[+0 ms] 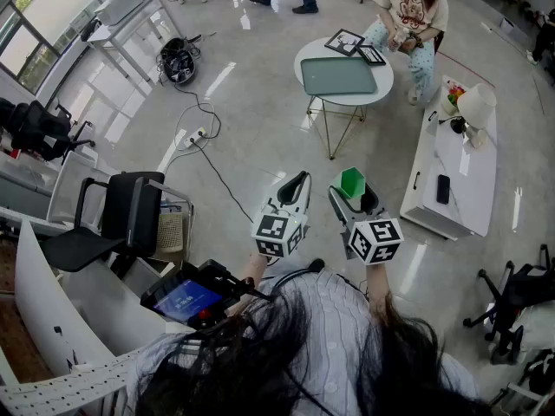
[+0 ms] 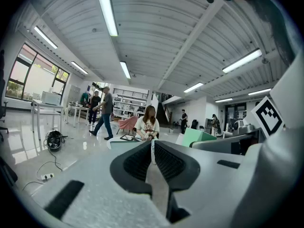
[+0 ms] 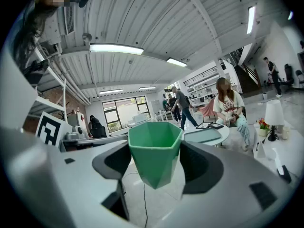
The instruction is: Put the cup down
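A green faceted cup (image 3: 155,152) is held upright in the air between the pads of my right gripper (image 3: 156,163), which is shut on its sides. In the head view the green cup (image 1: 352,182) and the right gripper (image 1: 353,194) hang high above the grey floor, short of the round table (image 1: 382,83). My left gripper (image 1: 298,183) is level with it on the left, its jaws closed together with nothing between them. The left gripper view shows the left gripper (image 2: 152,146) shut, with the green cup (image 2: 197,136) off to its right.
The round white table carries a teal tray (image 1: 338,74) and two framed pictures; a person sits behind it. A long low white table (image 1: 458,173) with a lamp stands to the right. A black chair (image 1: 113,224) and floor cables (image 1: 201,141) lie to the left.
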The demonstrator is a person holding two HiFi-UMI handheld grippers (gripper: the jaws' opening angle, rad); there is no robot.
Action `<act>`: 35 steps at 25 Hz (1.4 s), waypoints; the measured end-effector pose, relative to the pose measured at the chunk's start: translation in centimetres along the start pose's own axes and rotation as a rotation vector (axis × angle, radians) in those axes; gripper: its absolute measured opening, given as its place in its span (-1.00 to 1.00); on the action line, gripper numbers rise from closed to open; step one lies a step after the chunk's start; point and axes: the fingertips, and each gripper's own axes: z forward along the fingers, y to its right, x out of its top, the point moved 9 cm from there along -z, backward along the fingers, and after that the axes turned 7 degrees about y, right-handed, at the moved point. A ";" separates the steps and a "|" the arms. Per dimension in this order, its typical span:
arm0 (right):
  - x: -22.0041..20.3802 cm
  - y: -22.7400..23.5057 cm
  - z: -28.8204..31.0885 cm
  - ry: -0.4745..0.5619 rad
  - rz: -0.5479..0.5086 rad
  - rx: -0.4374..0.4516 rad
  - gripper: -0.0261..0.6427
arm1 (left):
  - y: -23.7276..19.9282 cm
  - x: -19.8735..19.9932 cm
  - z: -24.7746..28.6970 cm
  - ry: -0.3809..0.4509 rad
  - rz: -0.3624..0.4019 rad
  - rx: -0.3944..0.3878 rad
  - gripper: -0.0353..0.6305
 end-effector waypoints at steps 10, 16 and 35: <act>0.0 0.0 -0.6 0.030 0.011 0.020 0.07 | 0.9 0.0 -0.8 -0.004 0.026 0.010 -0.81; -0.3 -0.5 0.4 0.028 0.020 0.046 0.07 | 0.4 0.5 -1.0 -0.009 0.047 0.022 -0.81; -0.2 1.9 9.6 -0.005 0.086 0.080 0.07 | -7.6 0.3 6.4 -0.022 0.022 0.046 -0.81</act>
